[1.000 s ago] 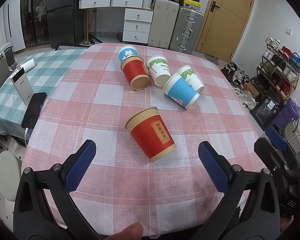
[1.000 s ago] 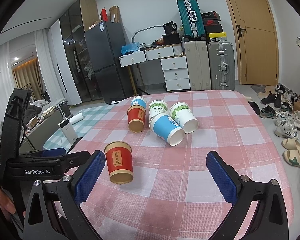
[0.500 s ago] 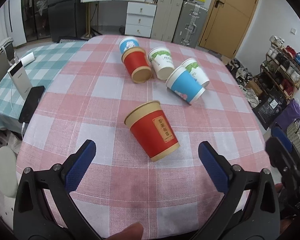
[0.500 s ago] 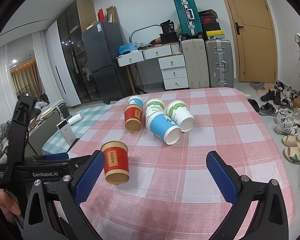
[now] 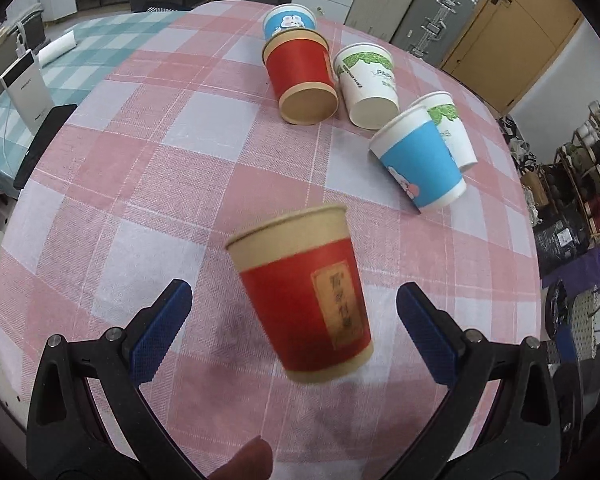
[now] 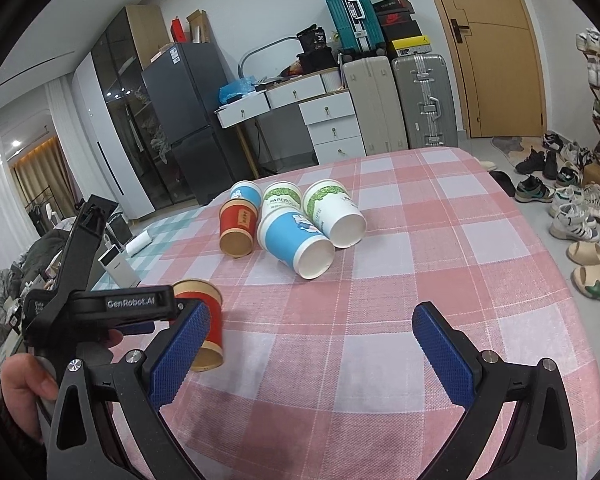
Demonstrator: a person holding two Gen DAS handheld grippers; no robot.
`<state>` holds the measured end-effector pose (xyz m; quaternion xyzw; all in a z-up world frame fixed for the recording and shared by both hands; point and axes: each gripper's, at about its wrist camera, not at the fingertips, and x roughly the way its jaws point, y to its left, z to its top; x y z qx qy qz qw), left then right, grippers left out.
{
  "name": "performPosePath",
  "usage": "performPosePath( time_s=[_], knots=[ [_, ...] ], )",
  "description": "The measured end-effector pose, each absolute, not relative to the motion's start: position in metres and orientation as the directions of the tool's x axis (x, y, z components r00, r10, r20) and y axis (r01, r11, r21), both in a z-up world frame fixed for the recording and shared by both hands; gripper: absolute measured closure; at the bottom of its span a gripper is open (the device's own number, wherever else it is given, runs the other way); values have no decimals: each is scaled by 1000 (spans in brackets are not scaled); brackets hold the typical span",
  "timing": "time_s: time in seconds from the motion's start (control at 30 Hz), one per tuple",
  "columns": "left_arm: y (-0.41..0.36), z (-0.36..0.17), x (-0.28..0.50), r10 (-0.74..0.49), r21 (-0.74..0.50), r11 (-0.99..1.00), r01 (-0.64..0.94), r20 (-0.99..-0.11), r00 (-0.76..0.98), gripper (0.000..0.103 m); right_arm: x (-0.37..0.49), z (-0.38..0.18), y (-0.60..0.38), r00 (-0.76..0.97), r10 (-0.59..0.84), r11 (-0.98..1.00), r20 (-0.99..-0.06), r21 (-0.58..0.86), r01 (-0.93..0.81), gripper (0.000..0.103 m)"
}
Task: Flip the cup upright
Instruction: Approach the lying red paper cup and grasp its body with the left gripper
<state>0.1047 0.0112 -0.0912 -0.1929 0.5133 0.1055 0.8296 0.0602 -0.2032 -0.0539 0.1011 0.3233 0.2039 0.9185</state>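
Note:
A red paper cup (image 5: 306,294) with a tan rim lies on its side on the pink checked tablecloth (image 5: 148,168), mouth pointing away from me. My left gripper (image 5: 294,334) is open, its blue pads on either side of the cup and not touching it. The cup also shows in the right wrist view (image 6: 206,330), partly hidden behind the left gripper's body (image 6: 100,308). My right gripper (image 6: 310,354) is open and empty above the cloth, to the right of that cup.
Several more cups lie tipped over farther back: a red one (image 5: 302,76), a blue one (image 5: 420,160), two white-green ones (image 5: 368,82) and a blue-white one (image 5: 288,20). A phone (image 5: 40,148) and power bank (image 5: 26,88) sit left. Shoes (image 6: 572,216) lie on the floor to the right.
My left gripper has moved forward and down onto the near red cup, which now sits between its open pads. The right gripper has shifted only slightly.

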Motion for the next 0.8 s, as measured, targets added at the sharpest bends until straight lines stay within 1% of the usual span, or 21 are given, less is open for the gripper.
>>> performPosePath(
  time_s=[0.17,0.23,0.27,0.3,0.37,0.4,0.6,0.67,0.8],
  knots=[
    [14,-98,124,-12,-207,883,-420,-907,422,2,69,-60,-208,699,449,891,-556,337,-305,0],
    [15,-103,129,-29,-215,882,-420,-912,408,12,71,-62,-209,699,451,890,-555,341,-303,0],
    [15,-106,131,-31,-209,884,-419,-919,392,22,72,-63,-210,698,452,889,-555,346,-301,0],
    [15,-109,132,-34,-202,886,-417,-926,377,29,72,-63,-211,697,455,887,-555,350,-301,0],
    [15,-116,135,-61,-214,885,-413,-934,352,37,72,-63,-212,697,455,887,-555,353,-298,0],
    [16,-118,135,-72,-222,884,-412,-934,350,39,72,-63,-212,697,455,887,-554,354,-297,0],
    [16,-111,126,-86,-222,908,-356,-930,358,40,68,-60,-211,703,450,890,-550,344,-300,0],
    [17,-105,121,-105,-231,914,-333,-929,356,40,65,-57,-208,707,448,891,-546,341,-301,0],
    [19,-87,102,-105,-230,921,-313,-923,369,40,56,-52,-200,710,451,890,-540,333,-311,0]
  ],
)
